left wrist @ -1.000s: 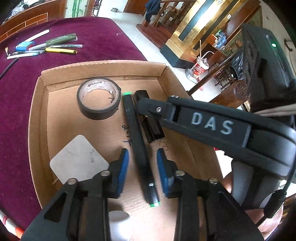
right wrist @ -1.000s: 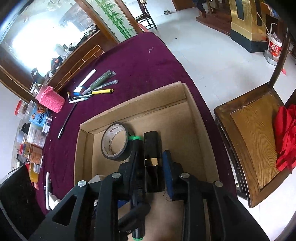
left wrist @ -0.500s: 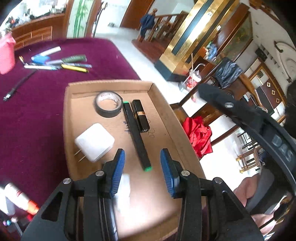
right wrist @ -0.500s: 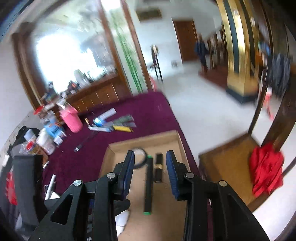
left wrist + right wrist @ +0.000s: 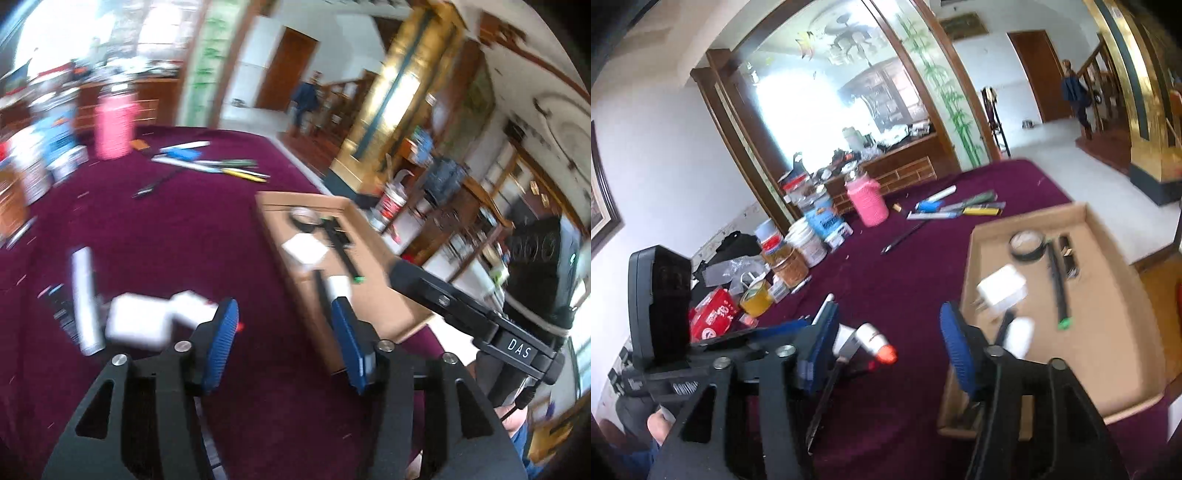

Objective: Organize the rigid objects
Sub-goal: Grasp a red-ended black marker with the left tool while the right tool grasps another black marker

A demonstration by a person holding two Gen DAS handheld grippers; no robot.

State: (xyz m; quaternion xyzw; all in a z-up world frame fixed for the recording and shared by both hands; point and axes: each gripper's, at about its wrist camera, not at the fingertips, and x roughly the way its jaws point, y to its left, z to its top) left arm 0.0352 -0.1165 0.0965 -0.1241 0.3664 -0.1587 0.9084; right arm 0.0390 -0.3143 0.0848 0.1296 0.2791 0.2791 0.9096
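white "das" lettering marks the right claw (image 5: 519, 349).

The right gripper (image 5: 886, 341), jaws just opened and empty, hangs above the maroon tablecloth (image 5: 894, 266); at two o'clock, the cardboard tray (image 5: 1108, 332) holds what looks like a tape roll (image 5: 1027, 246).

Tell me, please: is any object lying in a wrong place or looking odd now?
Several items still lie outside the cardboard box: a white bottle with an orange tip and white pieces on the purple cloth. Nothing looks spilled or damaged, though blur hides detail.
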